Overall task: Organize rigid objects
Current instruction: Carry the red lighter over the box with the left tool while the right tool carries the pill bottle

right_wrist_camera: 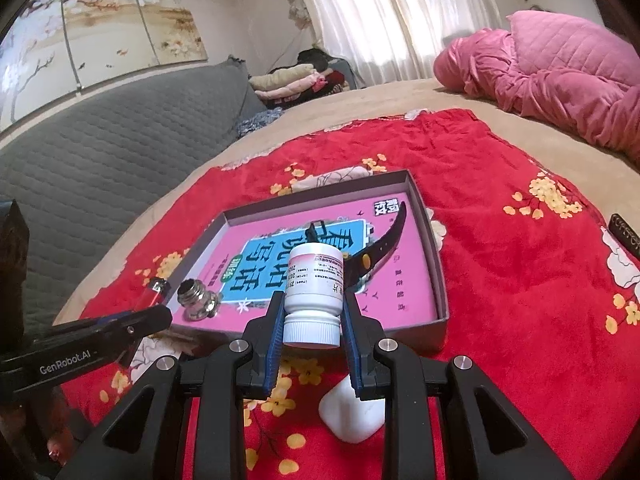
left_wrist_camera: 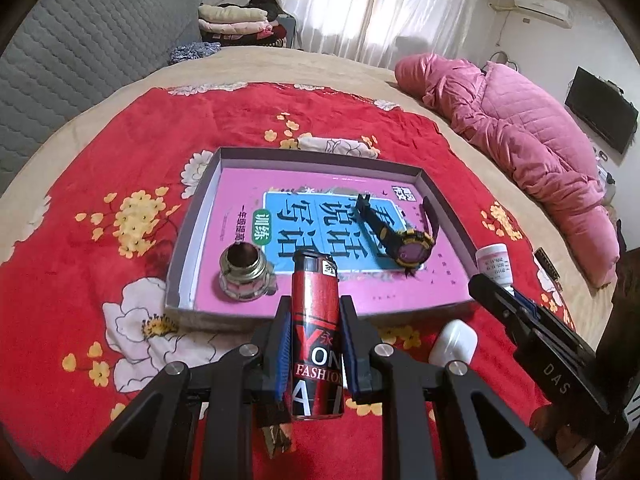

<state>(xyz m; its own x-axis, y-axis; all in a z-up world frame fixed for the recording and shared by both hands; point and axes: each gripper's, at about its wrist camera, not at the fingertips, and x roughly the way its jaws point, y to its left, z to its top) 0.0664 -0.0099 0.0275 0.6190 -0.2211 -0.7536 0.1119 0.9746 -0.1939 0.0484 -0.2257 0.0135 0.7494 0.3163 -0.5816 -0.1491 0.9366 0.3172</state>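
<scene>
My left gripper [left_wrist_camera: 314,312] is shut on a red lighter [left_wrist_camera: 316,320] with white lettering, held just short of the near wall of a shallow grey box [left_wrist_camera: 182,240]. My right gripper [right_wrist_camera: 312,304] is shut on a white pill bottle [right_wrist_camera: 314,288], cap toward me, above the box's [right_wrist_camera: 434,248] near rim. Inside the box lie a pink and blue booklet [left_wrist_camera: 240,200], a glass and metal knob [left_wrist_camera: 242,276] at the near left, and a black and yellow wristwatch [left_wrist_camera: 404,240] at the right. The knob [right_wrist_camera: 198,300] and watch strap [right_wrist_camera: 384,240] show in the right view too.
A white earbud case [left_wrist_camera: 454,342] lies on the red floral cloth [left_wrist_camera: 100,184] near me, also seen as the case [right_wrist_camera: 352,412] under the right gripper. A dark bar [right_wrist_camera: 626,236] lies at the right edge. A pink quilt [left_wrist_camera: 532,152] sits on the bed beyond.
</scene>
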